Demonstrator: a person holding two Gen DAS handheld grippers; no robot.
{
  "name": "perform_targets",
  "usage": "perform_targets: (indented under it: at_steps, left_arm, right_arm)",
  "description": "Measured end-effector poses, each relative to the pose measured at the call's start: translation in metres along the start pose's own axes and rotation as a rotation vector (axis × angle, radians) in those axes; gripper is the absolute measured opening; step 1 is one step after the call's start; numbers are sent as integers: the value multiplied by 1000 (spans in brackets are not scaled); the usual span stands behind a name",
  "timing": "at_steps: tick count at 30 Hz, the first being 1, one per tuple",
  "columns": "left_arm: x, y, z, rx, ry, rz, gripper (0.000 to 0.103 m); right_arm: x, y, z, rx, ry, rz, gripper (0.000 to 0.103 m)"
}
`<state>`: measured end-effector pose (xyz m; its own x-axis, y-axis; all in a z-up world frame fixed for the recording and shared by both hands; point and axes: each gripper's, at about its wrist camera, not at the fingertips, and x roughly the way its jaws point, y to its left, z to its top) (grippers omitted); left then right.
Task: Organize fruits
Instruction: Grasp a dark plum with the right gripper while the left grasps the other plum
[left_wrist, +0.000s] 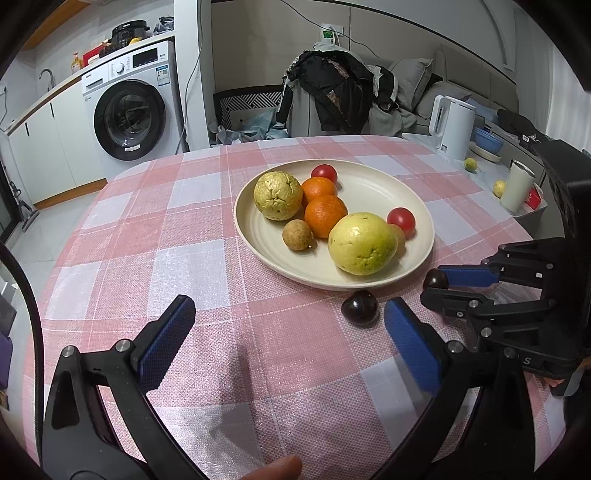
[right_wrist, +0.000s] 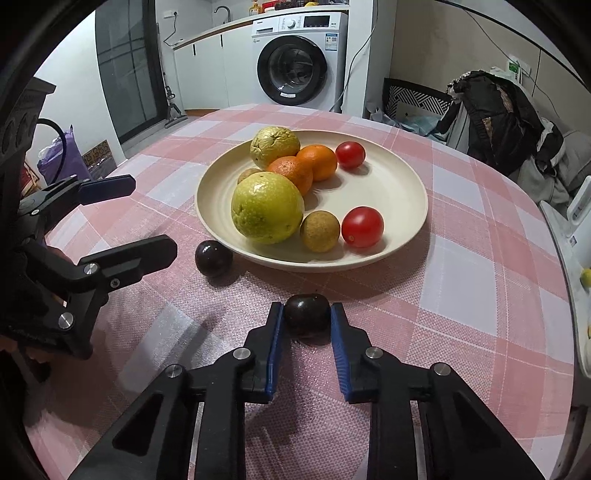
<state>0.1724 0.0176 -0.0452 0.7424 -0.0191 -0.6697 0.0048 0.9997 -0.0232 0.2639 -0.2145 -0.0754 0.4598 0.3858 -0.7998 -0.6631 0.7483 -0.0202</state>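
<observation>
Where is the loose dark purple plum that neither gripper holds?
The loose dark purple plum lies on the pink checked tablecloth, just off the cream plate's near rim, below the big yellow-green fruit.

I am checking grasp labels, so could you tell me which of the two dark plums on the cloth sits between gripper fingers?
The dark plum between the right gripper's pads; the other plum lies free beside the plate.

Left gripper hovers low, jaws spread wide; right gripper (also low) has jaws pinched narrow.
</observation>
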Motion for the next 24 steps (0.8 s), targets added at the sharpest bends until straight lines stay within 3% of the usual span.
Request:
perform_targets:
  at_steps: [6,15,17,19,21,24]
  left_arm:
    - [1,2,-1,-2,12,-8,102]
    - [15,-14,-3,31,111,-79,101]
    - [18,-19,-5,54,123,-66,101]
    - [24,-22,-6,72,143,-42,95]
    - [30,-24,-5,70,170,-54,80]
    - [36,-22,-4,52,185,-68,73]
  right_arm:
    - [-6,-2,1,5,-22,4,25]
    - [-23,-15,7,52,-86,5,25]
    - [-24,-15,8,54,-88,9,25]
    - [-24,-15,8,55,-89,11,25]
    - [-25,-15,8,53,-91,12,25]
    - [-26,-15,8,53,-95,15,25]
